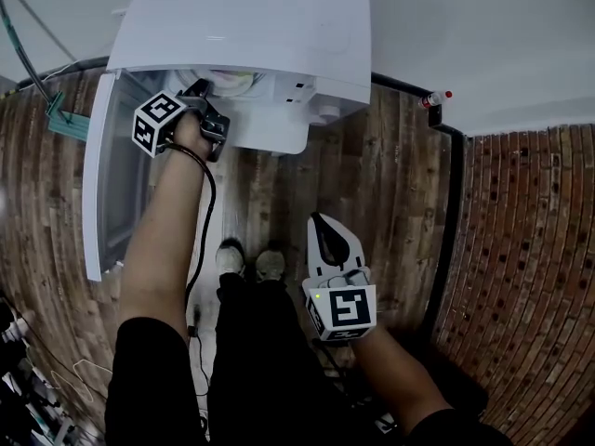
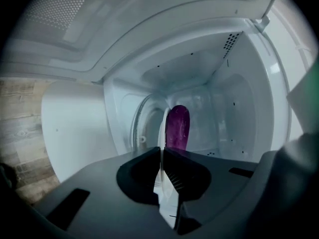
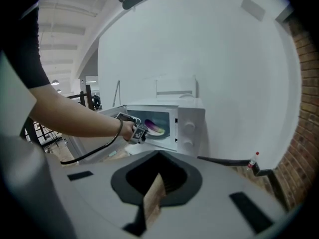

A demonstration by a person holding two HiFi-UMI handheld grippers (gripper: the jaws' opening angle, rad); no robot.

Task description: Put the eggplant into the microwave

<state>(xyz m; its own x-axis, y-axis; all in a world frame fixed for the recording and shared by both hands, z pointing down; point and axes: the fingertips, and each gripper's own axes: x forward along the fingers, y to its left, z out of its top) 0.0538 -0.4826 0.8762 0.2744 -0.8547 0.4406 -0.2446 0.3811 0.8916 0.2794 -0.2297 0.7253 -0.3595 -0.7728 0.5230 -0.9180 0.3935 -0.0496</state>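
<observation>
A purple eggplant [image 2: 178, 126] lies on a thin white plate [image 2: 163, 128] inside the white microwave [image 1: 251, 26], whose door [image 1: 98, 184] swings open to the left. My left gripper [image 2: 162, 151] reaches into the opening and is shut on the plate's near rim, with the eggplant just beyond its tips. From the right gripper view, the eggplant [image 3: 154, 127] shows in the cavity with the left gripper [image 3: 135, 132] at its front. My right gripper [image 1: 321, 223] hangs low over the floor, well back from the microwave [image 3: 189, 126], shut and holding nothing.
The microwave stands on the wood-plank floor against a white wall. A small red-capped bottle [image 1: 435, 98] stands by the wall to the right, next to a black strip along the floor. The person's shoes [image 1: 249, 260] are between the grippers. Brick-patterned flooring lies to the right.
</observation>
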